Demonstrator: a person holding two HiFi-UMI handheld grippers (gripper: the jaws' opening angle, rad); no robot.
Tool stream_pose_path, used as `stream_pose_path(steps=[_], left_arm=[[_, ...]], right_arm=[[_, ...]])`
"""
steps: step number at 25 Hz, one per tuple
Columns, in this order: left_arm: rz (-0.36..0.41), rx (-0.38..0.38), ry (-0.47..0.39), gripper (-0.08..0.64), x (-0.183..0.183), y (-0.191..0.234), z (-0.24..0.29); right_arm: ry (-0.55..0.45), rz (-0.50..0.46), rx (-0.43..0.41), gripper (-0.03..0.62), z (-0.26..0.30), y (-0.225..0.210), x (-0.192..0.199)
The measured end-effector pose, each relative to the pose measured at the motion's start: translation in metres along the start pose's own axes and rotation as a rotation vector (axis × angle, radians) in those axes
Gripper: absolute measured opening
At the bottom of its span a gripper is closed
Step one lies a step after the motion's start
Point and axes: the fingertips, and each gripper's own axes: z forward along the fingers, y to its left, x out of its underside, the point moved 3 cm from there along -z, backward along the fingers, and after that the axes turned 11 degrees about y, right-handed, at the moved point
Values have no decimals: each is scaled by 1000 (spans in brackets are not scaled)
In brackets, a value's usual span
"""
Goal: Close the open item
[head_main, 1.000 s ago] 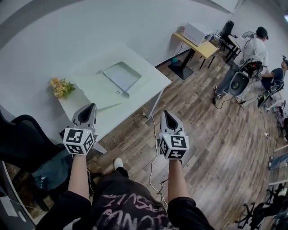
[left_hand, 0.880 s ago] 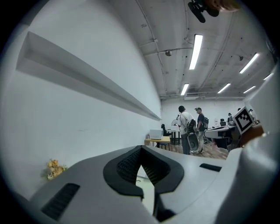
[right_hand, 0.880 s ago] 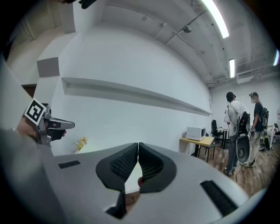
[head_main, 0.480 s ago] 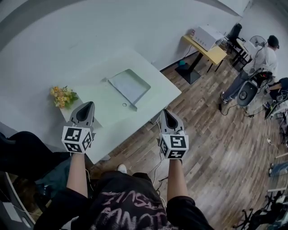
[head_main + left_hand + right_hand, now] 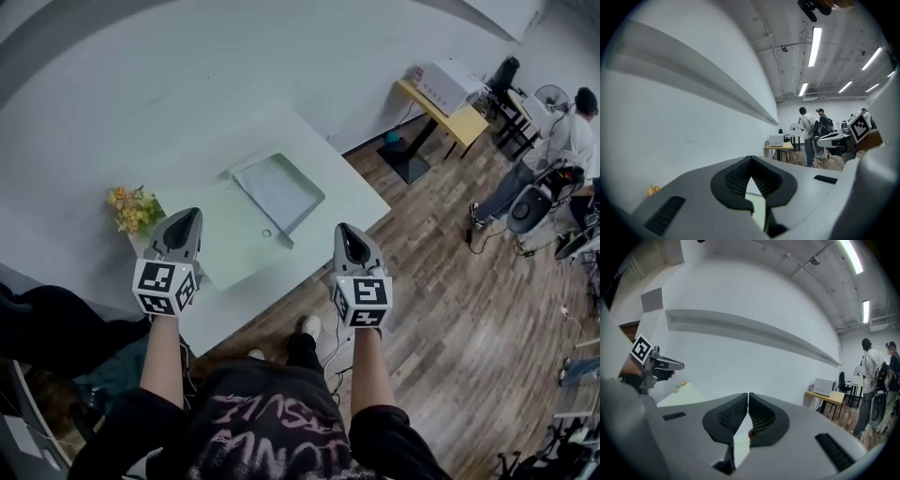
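On the white table (image 5: 342, 187) lies a flat grey-blue rectangular item (image 5: 278, 190) with a raised rim, open and facing up; a pale sheet-like part (image 5: 230, 246) adjoins it. My left gripper (image 5: 188, 218) hovers over the table's near left corner, jaws shut and empty. My right gripper (image 5: 343, 231) is held over the table's near edge, to the right of the item, also shut and empty. In the left gripper view the left gripper (image 5: 749, 161) has its tips touching. The right gripper (image 5: 748, 397) shows only a thin seam. Neither touches the item.
Yellow flowers (image 5: 132, 206) sit at the table's left corner. A yellow desk (image 5: 442, 99) with a white box (image 5: 454, 81) stands far right, near a person (image 5: 562, 150) and equipment. A dark chair (image 5: 47, 328) is at my left. Wooden floor (image 5: 450, 309) lies to the right.
The table has come nearer and now lies under both grippers; the person's foot has stepped forward. Both grippers stay shut and level in the view.
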Motion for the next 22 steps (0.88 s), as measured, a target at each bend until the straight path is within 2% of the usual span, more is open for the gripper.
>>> stream_pose_path(steps=[5,8,13,17,22], left_arm=[[-8,-67,30,14,1,5,21],[-22,-128,53,14,0,9,30],[-58,-247,80,14,0,19,40],[-76,-344,103,14,1,28,40],[-111,-482,124,14,9,47,18]], right_arm=[[-16,-15,-72,26,40,-18,-16],[-19,-20,-125,26,70,-29,-23],[-13,-82,-244,26,122,-30,-30],[-16,-123,-358,26,157,-16,-42],[-21,-179,-513,26,189,25,-53]])
